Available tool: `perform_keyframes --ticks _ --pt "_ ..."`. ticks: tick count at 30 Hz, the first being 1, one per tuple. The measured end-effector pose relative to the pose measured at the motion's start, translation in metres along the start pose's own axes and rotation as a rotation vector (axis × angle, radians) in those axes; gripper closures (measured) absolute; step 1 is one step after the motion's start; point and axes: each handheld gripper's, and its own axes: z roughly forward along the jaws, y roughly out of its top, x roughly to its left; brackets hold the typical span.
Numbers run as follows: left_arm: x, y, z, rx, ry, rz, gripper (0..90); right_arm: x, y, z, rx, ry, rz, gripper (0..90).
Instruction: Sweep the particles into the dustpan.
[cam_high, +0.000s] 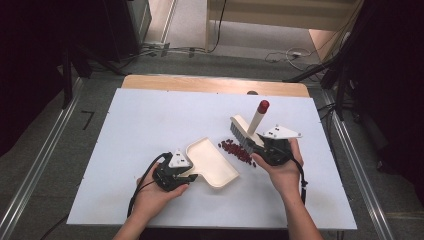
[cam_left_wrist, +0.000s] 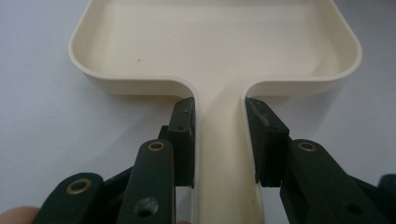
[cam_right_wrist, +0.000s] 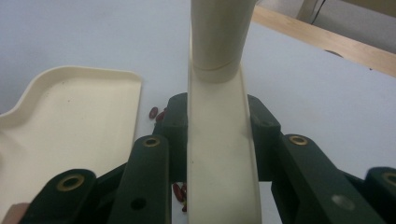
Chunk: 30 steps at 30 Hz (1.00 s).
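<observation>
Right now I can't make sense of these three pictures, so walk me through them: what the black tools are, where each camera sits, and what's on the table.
A person holds a two-jaw hand tool in each hand. The high view looks down from above onto the white table. The other two cameras ride on the tools, looking along their black jaws. The left gripper is clamped on the handle of a cream dustpan. The right gripper is clamped on the handle of a cream brush with a red-tipped end. Small red beans lie between the brush and the dustpan's open edge.
</observation>
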Motion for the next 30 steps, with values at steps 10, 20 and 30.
perform_keyframes --ticks 10,20,30 --pt "0.002 0.001 0.004 0.009 -0.017 0.016 65.9 0.015 -0.004 0.016 0.052 -0.038 -0.042 65.3" --pt "0.002 0.000 0.006 0.001 -0.020 0.015 65.8 0.034 -0.014 0.013 0.035 0.044 -0.071 65.3" --pt "0.002 0.000 0.005 0.003 -0.019 0.022 65.8 0.043 -0.010 -0.001 -0.028 0.111 -0.073 65.3"
